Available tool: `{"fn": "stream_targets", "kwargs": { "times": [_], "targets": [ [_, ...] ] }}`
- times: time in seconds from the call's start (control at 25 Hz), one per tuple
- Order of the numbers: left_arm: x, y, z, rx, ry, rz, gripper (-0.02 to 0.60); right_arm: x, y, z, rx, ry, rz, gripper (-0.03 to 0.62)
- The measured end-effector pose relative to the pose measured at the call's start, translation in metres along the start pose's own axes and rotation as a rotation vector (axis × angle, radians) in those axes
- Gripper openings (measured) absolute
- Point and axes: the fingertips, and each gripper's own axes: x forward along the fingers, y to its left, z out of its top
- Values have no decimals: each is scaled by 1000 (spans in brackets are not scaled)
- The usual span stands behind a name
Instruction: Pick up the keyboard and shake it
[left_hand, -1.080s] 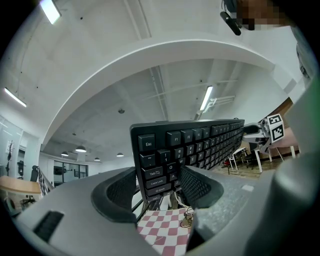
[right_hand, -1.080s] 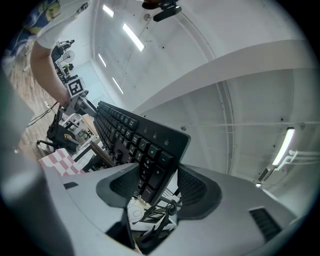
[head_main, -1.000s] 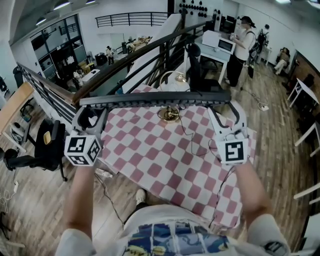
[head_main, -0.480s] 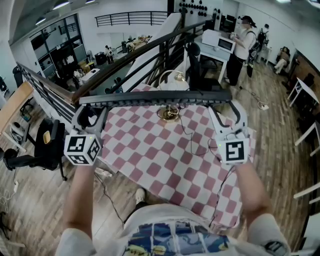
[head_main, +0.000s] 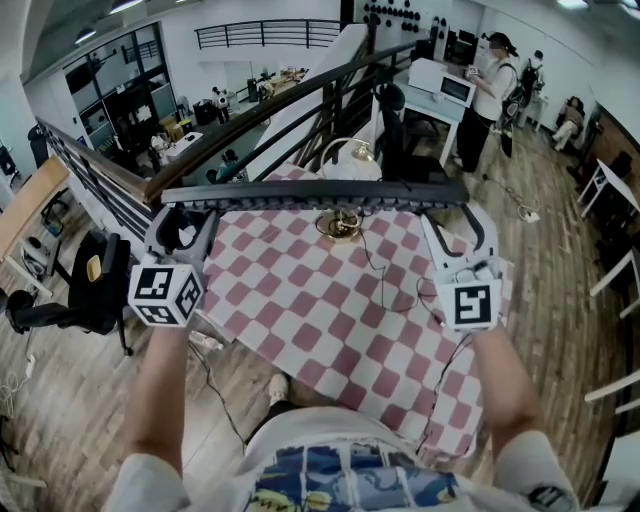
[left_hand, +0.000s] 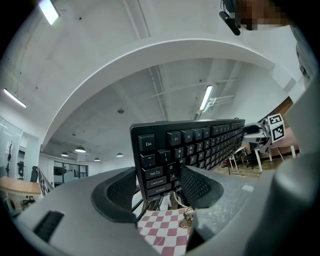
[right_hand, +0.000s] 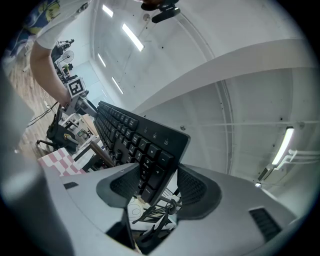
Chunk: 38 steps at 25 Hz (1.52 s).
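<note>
Keyboard (head_main: 315, 193) clamped endwise (left gripper (head_main: 186, 212), right gripper (head_main: 456, 214)) above checkered tablecloth (head_main: 320, 310).

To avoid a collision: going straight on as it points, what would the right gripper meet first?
The keyboard, which the right gripper clamps; beyond it the way looks free, though depth is unclear.

Blk keyboard (left_hand: 195, 145), Esc end clamped btwn left gripper (left_hand: 159, 189) jaws, checked cloth (left_hand: 162, 229) below
</note>
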Motion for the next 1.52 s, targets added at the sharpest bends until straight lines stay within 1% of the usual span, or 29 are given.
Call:
{"fn": "stream_targets", "kwargs": {
  "times": [0.2, 0.48, 0.72, 1.52],
  "targets": [
    [-2, -2, 1, 1, 3, 2, 270, -1, -1, -1, -15, 2, 3, 233],
    [-1, -5, 1, 0, 2, 0, 270, -4, -3, -4, -3, 4, -9, 235],
    [1, -7, -1, 1, 5, -1, 268, -4, -4, -7, -31, 5, -13, 235],
    [3, -11, -1, 1, 8, -6, 268, -5, -5, -10, -27, 3, -16, 235]
  ]
}}
